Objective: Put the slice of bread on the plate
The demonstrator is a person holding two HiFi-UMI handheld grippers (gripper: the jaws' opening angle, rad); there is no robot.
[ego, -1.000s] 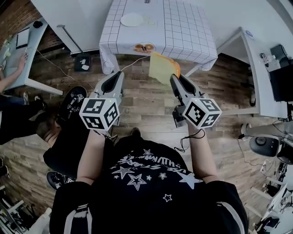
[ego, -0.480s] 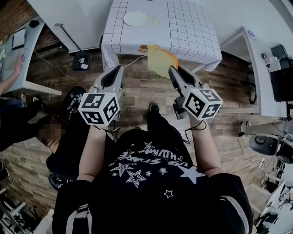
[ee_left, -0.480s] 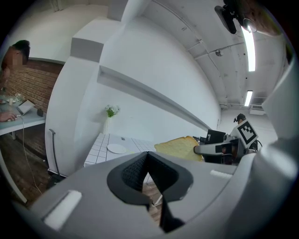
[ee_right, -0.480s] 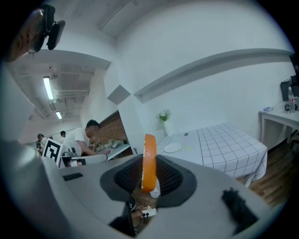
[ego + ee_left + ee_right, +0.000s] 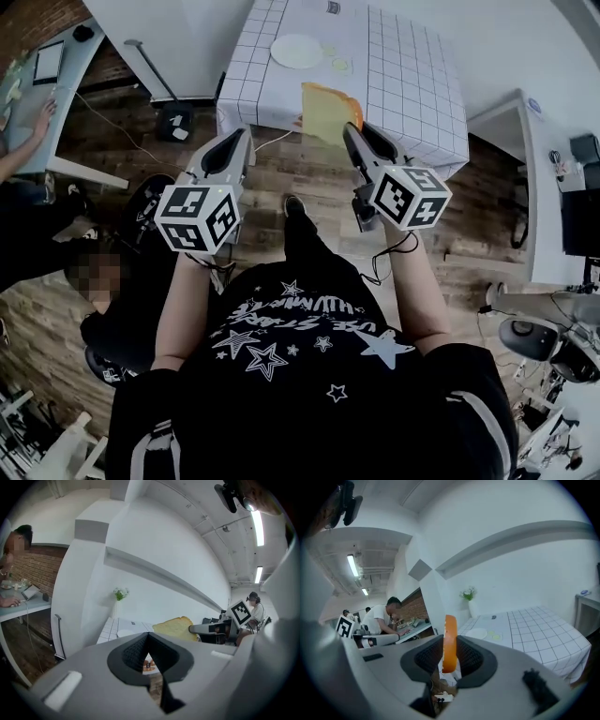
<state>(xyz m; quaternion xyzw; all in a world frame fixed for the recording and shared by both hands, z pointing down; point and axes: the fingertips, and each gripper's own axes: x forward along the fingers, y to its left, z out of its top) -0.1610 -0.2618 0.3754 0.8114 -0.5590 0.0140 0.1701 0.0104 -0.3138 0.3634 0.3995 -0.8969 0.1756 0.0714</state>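
The slice of bread, pale with an orange crust, stands on edge between the pads of my right gripper, which is shut on it over the table's near edge. In the right gripper view the bread shows edge-on between the jaws. The white plate lies empty at the far left of the checked table; it also shows as a plate beyond the bread. My left gripper hovers beside, shut and holding nothing, its tips touching. From there the bread shows to the right.
A small dish with orange items sits at the table's front edge, partly behind the bread. Pale green spots lie beside the plate. A vase with a plant stands at the far wall. White desks flank the table; a person sits at the left one.
Both grippers have moved forward toward the table. The bread, earlier over the wooden floor, now overlaps the table's front edge. The grip on it is unchanged.
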